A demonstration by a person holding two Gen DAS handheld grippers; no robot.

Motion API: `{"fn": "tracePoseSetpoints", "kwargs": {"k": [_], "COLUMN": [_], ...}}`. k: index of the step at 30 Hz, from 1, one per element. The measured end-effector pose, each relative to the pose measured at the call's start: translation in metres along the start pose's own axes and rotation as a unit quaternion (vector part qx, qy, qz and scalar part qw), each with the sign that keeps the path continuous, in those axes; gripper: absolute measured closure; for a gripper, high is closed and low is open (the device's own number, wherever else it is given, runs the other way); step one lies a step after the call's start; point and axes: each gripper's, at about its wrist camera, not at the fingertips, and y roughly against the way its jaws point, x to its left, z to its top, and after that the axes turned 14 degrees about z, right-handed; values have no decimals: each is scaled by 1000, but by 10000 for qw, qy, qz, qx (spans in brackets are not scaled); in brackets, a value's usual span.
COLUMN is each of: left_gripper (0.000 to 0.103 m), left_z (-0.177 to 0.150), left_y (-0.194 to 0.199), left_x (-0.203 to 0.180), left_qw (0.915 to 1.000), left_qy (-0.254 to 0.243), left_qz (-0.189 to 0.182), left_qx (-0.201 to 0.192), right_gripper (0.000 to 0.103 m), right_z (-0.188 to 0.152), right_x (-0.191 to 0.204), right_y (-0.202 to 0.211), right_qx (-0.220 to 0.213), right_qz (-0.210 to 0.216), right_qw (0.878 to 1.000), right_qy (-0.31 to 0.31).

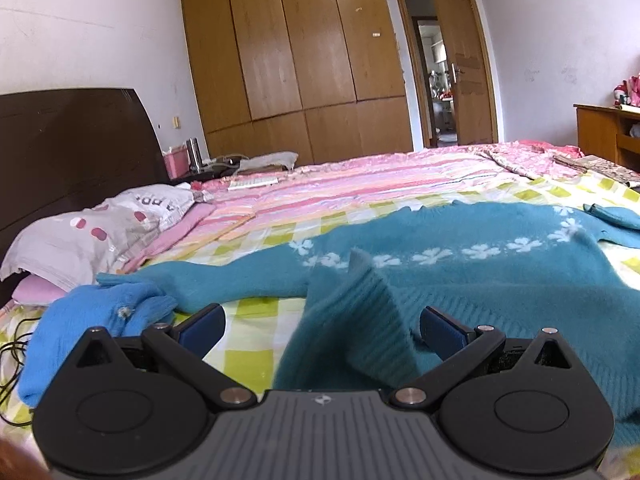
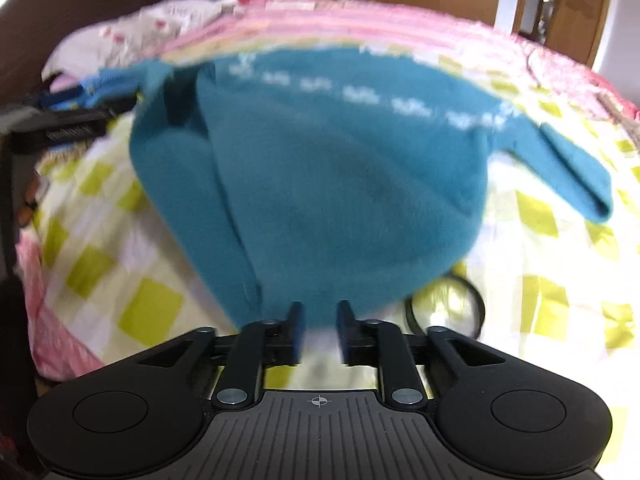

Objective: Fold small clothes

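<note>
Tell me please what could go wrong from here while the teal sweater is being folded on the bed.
1. The left hand-held gripper stands wide open around a raised hem fold of the teal sweater; unpinched, the fold may flop back.
2. The right hand-held gripper has a narrow gap at the sweater's near edge and may catch only a thin bit.
3. A black ring lies partly under that edge and could get dragged or folded inside.
</note>
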Motion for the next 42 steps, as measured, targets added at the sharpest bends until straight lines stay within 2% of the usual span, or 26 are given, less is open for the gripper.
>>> {"fn": "tracePoseSetpoints", "kwargs": {"k": [1,2,4,7,9,12,18,23,26,29,32,34,38,42], "left_gripper": [0,0,0,0,0,0,0,0,0,0,0,0,0,0], "left_z": [1,1,4,13,14,8,-19,-49,-62,-68,-72,-73,-73,-73], "left_y": [-6,-10,-16,-20,-30,-48,-43,-15,3,12,19,29,50,53], "left_x": [-3,-6,-10,-17,-30,-38,6,38,42,51,66,63,54,63], "left_qw": [9999,9998,9994,9994,9975,9916,9852,9806,9784,9737,9696,9716,9788,9757], "left_qy": [-39,-85,-105,-97,-433,-813,-175,484,564,793,1155,1050,639,697], "left_qz": [94,195,321,318,566,965,1415,1427,1507,1571,1365,1341,1407,1557], "left_qx": [31,43,14,-72,-15,299,948,1255,1299,1447,1672,1640,1344,1375], "right_gripper": [68,65,65,65,65,65,65,65,65,58,57,57,58,57], "right_z": [1,2,1,0,-1,-3,-15,-30,-39,-49,-57,-63,-71,-70], "right_x": [4,8,15,15,15,14,-1,-9,-12,-17,-28,-32,-29,-41], "right_y": [0,-1,-7,-22,-31,-35,-26,-14,-5,3,12,17,24,25], "right_qx": [-95,-168,-239,-182,-117,-105,-101,-270,-397,-555,-771,-871,-1016,-1152], "right_qz": [-9,-22,-118,-146,-204,-293,-612,-938,-1073,-1329,-1398,-1336,-1374,-1383], "right_qw": [9999,9997,9991,9994,9996,9995,9971,9916,9877,9820,9740,9702,9688,9623], "right_qy": [60,155,337,270,177,91,-438,-851,-1062,-1223,-1607,-1825,-1793,-2040]}}
